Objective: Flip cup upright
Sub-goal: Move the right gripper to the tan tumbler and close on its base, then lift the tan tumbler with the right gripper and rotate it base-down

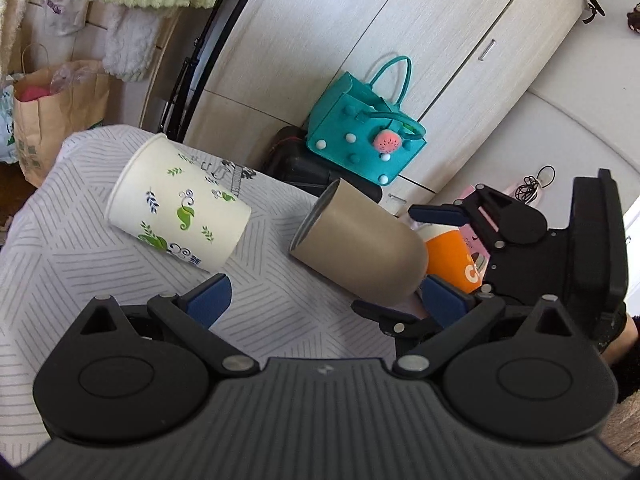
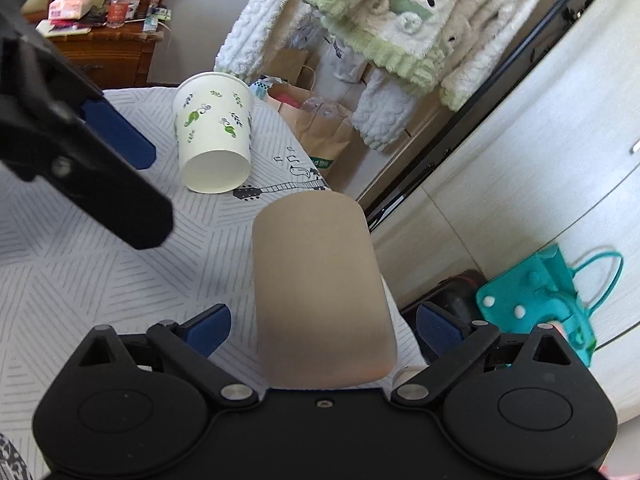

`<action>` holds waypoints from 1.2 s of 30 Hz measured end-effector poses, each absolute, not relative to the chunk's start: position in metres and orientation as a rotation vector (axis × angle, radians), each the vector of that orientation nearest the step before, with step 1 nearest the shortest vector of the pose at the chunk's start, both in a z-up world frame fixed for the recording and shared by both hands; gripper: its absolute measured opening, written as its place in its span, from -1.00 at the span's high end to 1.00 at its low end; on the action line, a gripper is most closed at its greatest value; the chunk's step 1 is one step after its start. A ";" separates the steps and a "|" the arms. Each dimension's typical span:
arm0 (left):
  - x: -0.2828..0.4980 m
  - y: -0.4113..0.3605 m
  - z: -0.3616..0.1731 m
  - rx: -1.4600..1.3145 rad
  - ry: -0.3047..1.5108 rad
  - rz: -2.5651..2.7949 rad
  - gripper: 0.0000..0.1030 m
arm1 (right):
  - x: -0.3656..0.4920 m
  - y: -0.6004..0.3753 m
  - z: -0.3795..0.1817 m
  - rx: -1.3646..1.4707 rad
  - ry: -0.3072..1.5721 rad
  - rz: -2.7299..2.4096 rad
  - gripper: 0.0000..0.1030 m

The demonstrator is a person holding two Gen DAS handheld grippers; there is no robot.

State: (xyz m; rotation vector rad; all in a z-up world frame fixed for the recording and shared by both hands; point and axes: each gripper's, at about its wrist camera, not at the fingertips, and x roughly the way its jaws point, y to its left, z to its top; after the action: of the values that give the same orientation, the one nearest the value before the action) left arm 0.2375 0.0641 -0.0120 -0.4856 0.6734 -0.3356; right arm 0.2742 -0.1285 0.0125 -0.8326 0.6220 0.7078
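Both tools are showing the same build: the left gripper (image 1: 328, 300) and the right gripper (image 2: 323, 326) are wearing matte black bodies with round hubs, triangular cut-outs, silver pivot pins on black linkage arms, and blue pads (image 1: 210, 300) lining the jaws; the left body is carrying ribbed grey grooves

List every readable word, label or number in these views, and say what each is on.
No text reads in full.
Orange cup: part of a large letter, cut off.
Paper bag: green print, too blurred.
Bottle and packets: labels too small.
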 end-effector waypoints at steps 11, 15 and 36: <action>0.246 0.067 -0.023 -0.537 0.719 -0.291 -0.97 | 0.297 -0.119 -0.001 -0.857 0.700 0.686 -0.63; 0.241 0.067 -0.023 -0.535 0.715 -0.298 -0.97 | 0.291 -0.117 0.001 -0.809 0.716 0.655 -0.63; 0.175 0.073 -0.011 -0.550 0.717 -0.362 -0.97 | 0.217 -0.128 0.029 -0.645 0.758 0.620 -0.60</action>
State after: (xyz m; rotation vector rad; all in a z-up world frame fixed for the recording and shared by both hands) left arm 0.1750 0.0727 -0.0111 -0.5498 0.7169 -0.3619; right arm 0.2167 -0.1280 0.0292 -0.6452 0.7583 0.6198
